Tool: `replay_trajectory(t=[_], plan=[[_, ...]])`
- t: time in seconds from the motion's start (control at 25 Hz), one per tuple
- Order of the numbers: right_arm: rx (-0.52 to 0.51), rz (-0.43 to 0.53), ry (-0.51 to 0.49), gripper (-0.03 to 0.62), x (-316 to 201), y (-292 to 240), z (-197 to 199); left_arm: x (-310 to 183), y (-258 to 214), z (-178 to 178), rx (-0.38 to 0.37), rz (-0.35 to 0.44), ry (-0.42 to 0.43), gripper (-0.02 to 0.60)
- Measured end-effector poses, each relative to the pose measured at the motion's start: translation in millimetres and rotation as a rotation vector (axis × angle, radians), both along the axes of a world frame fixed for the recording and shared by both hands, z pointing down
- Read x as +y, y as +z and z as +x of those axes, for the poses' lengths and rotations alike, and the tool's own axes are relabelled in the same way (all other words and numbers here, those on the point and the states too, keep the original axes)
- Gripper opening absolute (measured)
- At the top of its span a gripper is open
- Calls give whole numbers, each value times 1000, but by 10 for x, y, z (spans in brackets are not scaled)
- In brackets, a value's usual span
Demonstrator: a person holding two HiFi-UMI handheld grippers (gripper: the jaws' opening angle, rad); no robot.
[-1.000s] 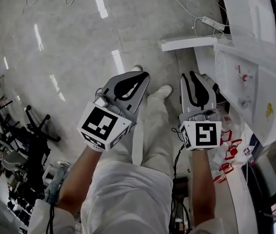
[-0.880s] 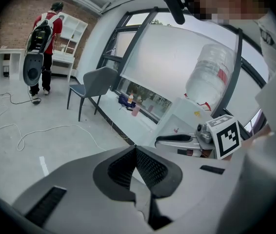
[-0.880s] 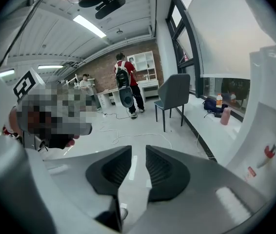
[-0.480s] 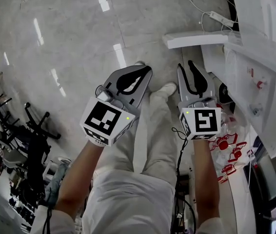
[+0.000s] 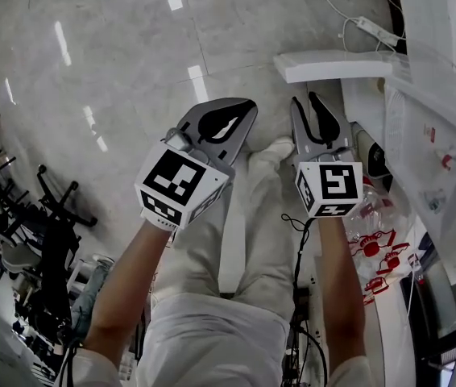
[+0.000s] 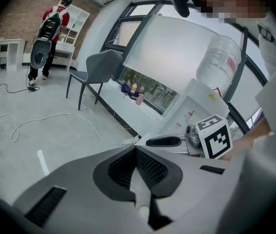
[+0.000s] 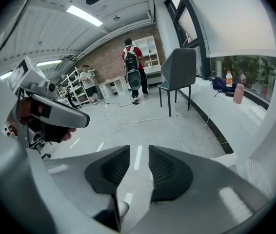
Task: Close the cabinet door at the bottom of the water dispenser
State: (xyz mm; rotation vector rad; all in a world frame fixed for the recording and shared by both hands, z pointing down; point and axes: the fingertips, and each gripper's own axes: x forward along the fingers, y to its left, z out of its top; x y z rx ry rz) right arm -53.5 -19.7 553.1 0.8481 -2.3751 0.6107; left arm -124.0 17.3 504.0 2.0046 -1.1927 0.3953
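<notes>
Left tongs (image 6: 135,149) pinched together, right tongs (image 7: 139,152) just opened wider, empty; water dispenser (image 5: 429,151) cropped at the edge.

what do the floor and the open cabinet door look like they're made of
Floor: likely polished stone or glazed tile; grey mottling, seam lines, sharp ceiling-light reflections. Cabinet door: probably plastic or painted metal; uniform white, smooth, dull sheen; can't tell which.

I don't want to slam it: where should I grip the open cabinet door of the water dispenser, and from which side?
Probably the free end of the cabinet door, farthest from the water dispenser. It stands swung out, a thin slab seen edge-on from above, so come from the open floor at its end and pinch across its thickness.
</notes>
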Motion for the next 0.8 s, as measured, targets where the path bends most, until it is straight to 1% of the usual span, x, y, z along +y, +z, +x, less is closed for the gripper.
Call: replay_trajectory(t=[0.32,0.4,0.56,0.8], plan=[[46,-36,-2,117,-30,439,-20,-15,254,10,-3,-22,2,3],[63,-51,-1,163,-39,538,-25,-11,326,23,4,-29,3,3],[76,-66,2,163,-60,739,-145,-6,484,-67,-4,-44,-4,3],[120,-77,-1,163,-116,1028,-166,-19,637,-75,4,-48,-7,3]])
